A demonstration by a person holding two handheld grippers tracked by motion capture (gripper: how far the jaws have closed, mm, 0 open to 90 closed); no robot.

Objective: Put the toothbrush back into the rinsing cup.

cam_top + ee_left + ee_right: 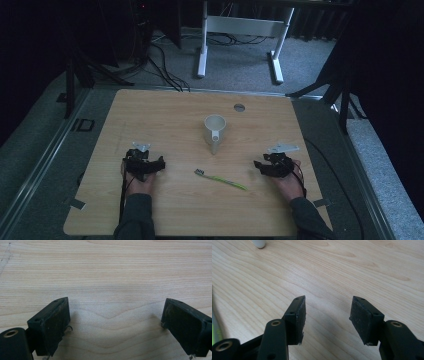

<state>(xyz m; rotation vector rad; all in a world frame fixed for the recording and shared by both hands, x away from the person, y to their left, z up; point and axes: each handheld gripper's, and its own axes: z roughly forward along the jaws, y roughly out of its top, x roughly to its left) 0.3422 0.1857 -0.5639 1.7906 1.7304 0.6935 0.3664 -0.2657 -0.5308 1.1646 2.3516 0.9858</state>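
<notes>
No brand, label or lettering can be read on anything in front of you.

The toothbrush (221, 179) lies flat on the table (165, 115), a little toward you from its centre, between your two grippers and touching neither. Its long axis runs from about ten o'clock to four o'clock: the bristle head points to ten o'clock, the green handle tail to four o'clock. The white mug (215, 131) stands upright at twelve o'clock from the brush, well apart from it, its handle turned toward you.

Your left gripper (144, 165) rests at nine o'clock of the brush, released, jaws wide with bare wood between them (115, 315). Your right gripper (272, 166) sits at three o'clock, also released, nothing between its pads (327, 315).

The high view gives you the brush's full length and the mug's handle. The right gripper view catches a green sliver at its left edge and a white base at the top.
</notes>
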